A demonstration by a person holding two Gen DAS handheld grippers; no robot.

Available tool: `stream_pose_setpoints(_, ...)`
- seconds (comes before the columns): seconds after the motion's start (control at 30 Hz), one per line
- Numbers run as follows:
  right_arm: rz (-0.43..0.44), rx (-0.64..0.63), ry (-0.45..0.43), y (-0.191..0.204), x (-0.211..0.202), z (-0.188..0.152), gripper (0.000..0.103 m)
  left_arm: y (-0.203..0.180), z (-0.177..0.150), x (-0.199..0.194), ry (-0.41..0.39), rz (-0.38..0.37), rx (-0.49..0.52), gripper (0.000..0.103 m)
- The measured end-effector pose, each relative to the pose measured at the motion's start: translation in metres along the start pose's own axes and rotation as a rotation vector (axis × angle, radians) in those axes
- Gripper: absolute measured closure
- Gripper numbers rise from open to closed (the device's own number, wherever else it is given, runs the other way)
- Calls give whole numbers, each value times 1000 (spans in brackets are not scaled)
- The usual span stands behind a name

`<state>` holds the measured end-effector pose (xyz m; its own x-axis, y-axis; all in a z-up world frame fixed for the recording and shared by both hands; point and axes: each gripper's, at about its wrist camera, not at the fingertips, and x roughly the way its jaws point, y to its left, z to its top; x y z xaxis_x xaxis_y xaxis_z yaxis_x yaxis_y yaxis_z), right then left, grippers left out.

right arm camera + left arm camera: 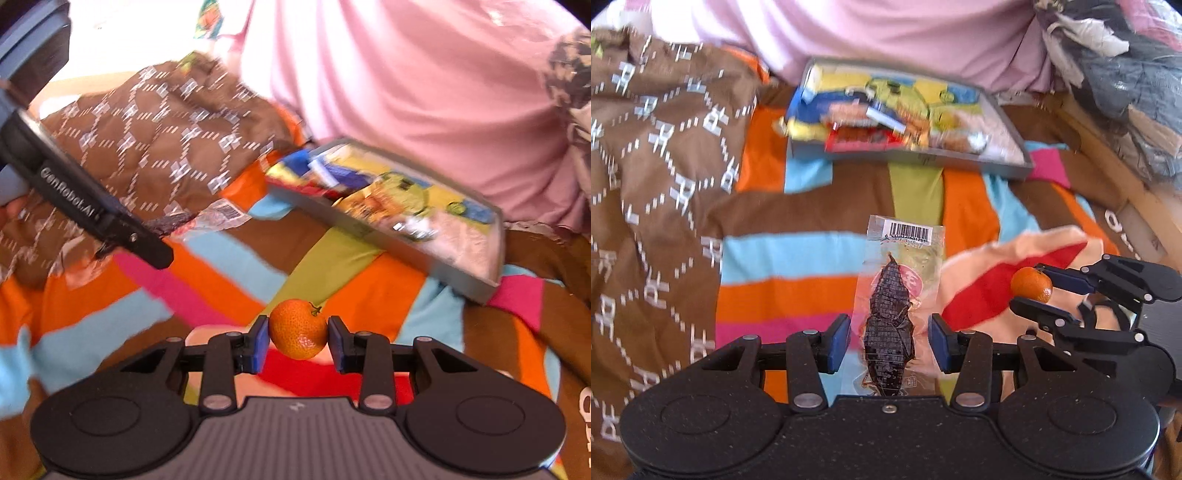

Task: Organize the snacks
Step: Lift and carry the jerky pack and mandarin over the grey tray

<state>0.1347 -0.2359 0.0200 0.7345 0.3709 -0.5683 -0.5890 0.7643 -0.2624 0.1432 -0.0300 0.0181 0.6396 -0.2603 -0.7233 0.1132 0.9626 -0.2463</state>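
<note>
- Snack packet (892, 325): clear wrapper with a dark, elongated piece inside, lying between the left gripper (891, 341) jaws. Long axis runs straight out along the fingers; barcode end points away from the gripper, the other end hidden under the gripper body.
- Left jaws spread wide, blue pads clear of the wrapper on both sides. Cannot tell whether the packet rests on the bedspread or is lifted off it.
- From the right wrist view the same packet (207, 218) sits far left, poking out past the left gripper's (147, 240) finger, barcode end toward the tray.
- Mandarin (298, 329): clamped between the right gripper (298, 341) jaws, both blue pads touching its sides, stem to the upper right. Held above the bedspread.
- From the left wrist view, mandarin (1031, 284) and right gripper (1039, 291) are well off to the right of the left jaws.
- Grey tray (997, 166): ahead of both jaw pairs, well apart, holding a blurred pile of colourful snack packs; individual items unreadable.
- Striped bedspread (798, 258) under everything; brown patterned quilt (657, 155) left of the left jaws; pink fabric (886, 33) behind the tray.
</note>
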Motion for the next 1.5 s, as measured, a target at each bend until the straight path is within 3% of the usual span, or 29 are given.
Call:
stream_pose_setpoints(0.4, -89, 129, -141, -53, 17, 33, 65, -29, 92, 2, -173, 22, 13, 55)
stream_pose_setpoints(0.83, -200, 308, -244, -124, 83, 62, 65, -57, 200, 68, -306, 108, 9, 55)
stream_pose_setpoints(1.1, -199, 368, -259, -137, 121, 65, 65, -57, 237, 117, -271, 146, -1, 55)
stream_pose_setpoints(1.5, -188, 380, -244, -132, 149, 57, 65, -45, 242, 161, -216, 149, -32, 55)
